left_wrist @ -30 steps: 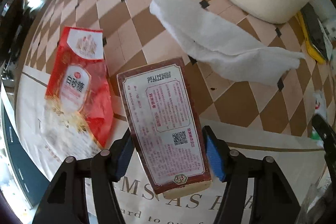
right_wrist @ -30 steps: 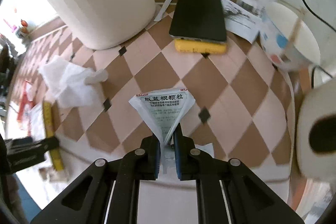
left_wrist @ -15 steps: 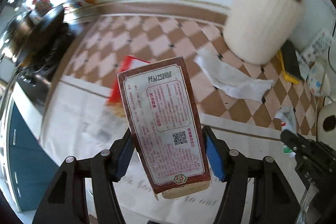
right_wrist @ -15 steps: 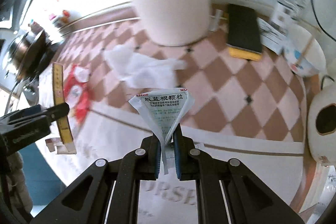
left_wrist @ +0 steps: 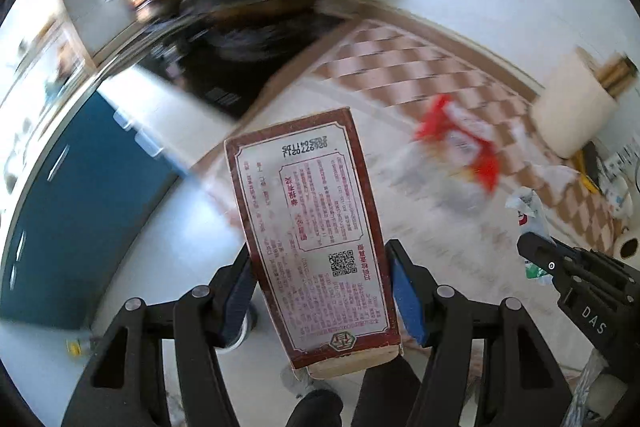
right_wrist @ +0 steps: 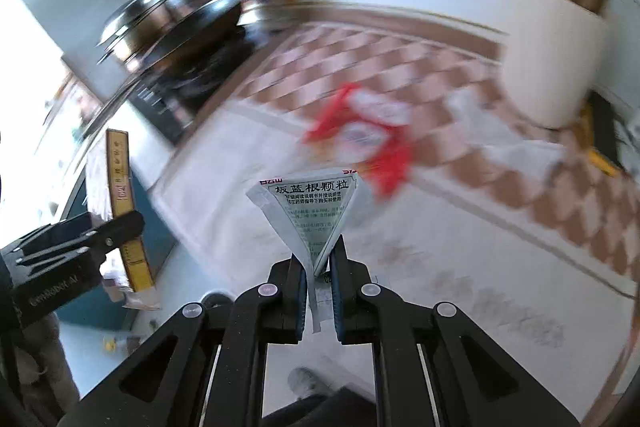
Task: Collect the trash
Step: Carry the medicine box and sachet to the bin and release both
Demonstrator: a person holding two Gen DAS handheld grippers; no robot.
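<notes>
My left gripper (left_wrist: 320, 291) is shut on a flat red-brown carton (left_wrist: 312, 227) with printed text, held upright in the air off the counter. My right gripper (right_wrist: 320, 271) is shut on a folded pale-green medicine sachet (right_wrist: 310, 211), also lifted. The right gripper with its sachet shows at the right of the left wrist view (left_wrist: 576, 279). The left gripper with the carton's yellow edge (right_wrist: 122, 195) shows at the left of the right wrist view. A red snack wrapper (left_wrist: 460, 151) and a white tissue (right_wrist: 504, 139) lie on the checkered mat, blurred.
A cream cylinder holder (left_wrist: 572, 107) stands at the back right on the checkered mat (left_wrist: 400, 67). A dark pan on a stove (left_wrist: 248, 7) sits at the back left. A blue cabinet front (left_wrist: 72, 195) drops below the counter edge. A dark phone (right_wrist: 604, 131) lies by the holder.
Both grippers have pulled back and up from the counter and swung left, carrying the carton and the sachet. The wrapper and tissue stay on the mat, now farther away.
</notes>
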